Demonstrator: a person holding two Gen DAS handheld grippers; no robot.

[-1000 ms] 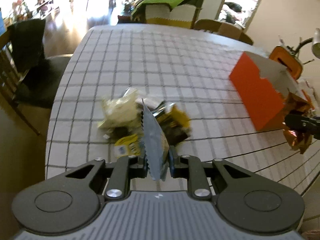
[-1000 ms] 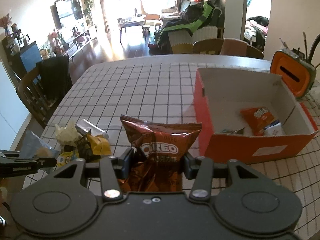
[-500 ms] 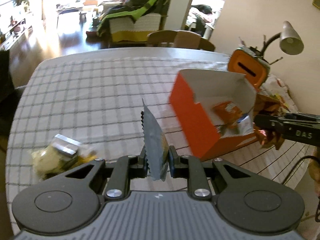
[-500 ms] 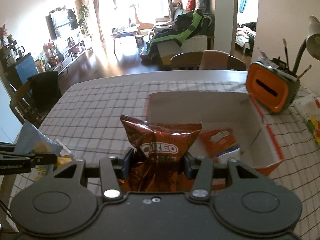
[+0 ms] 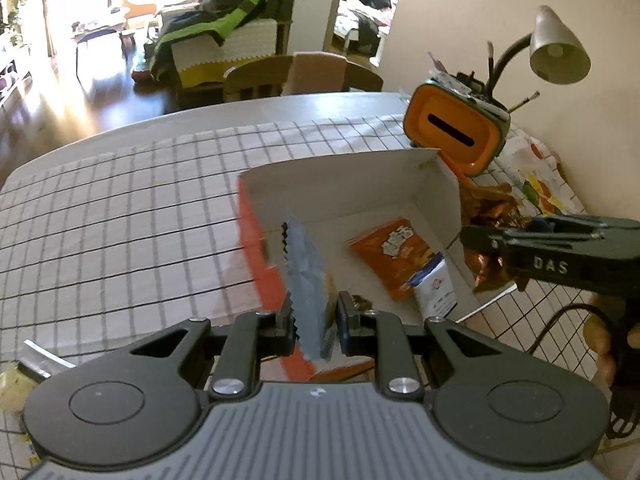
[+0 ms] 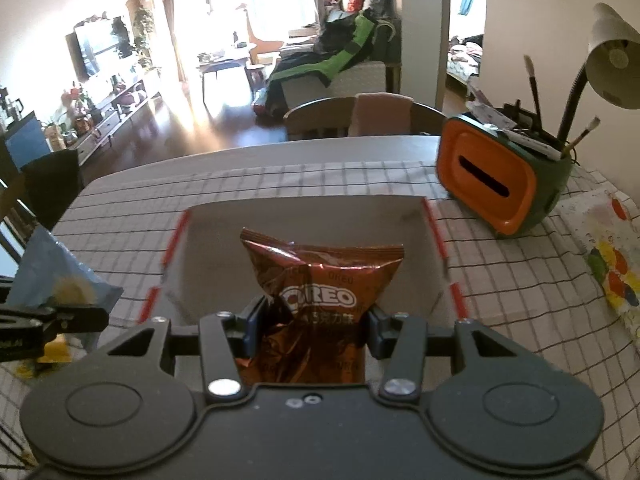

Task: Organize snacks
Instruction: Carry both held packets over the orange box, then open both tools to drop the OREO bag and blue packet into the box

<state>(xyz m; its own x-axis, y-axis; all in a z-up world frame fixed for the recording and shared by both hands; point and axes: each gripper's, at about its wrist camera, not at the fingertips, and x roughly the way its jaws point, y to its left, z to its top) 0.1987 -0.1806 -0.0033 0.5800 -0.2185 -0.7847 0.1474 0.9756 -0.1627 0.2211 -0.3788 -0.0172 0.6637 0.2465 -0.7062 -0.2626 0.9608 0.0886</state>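
My left gripper (image 5: 314, 316) is shut on a thin blue-grey snack packet (image 5: 306, 280), held edge-on over the near left corner of the orange box (image 5: 256, 248). Inside the box lie an orange snack bag (image 5: 394, 254) and a white-blue packet (image 5: 434, 290). My right gripper (image 6: 308, 328) is shut on a brown Oreo bag (image 6: 316, 292), held above the box's near side (image 6: 436, 236). In the left wrist view the right gripper (image 5: 552, 252) is at the box's right side. In the right wrist view the left gripper (image 6: 48, 320) with the blue packet (image 6: 56, 276) is at the left.
An orange and green desk organiser (image 5: 456, 132) with brushes and a lamp (image 5: 560, 56) stand behind the box on the right. Loose snacks (image 5: 24, 368) lie at the table's near left. Wooden chairs (image 6: 360, 116) stand at the far edge. A colourful paper (image 6: 608, 256) lies on the right.
Both grippers have moved right and forward with their packets. The left one went from above the snack pile to over the box, and the right one came over the box.
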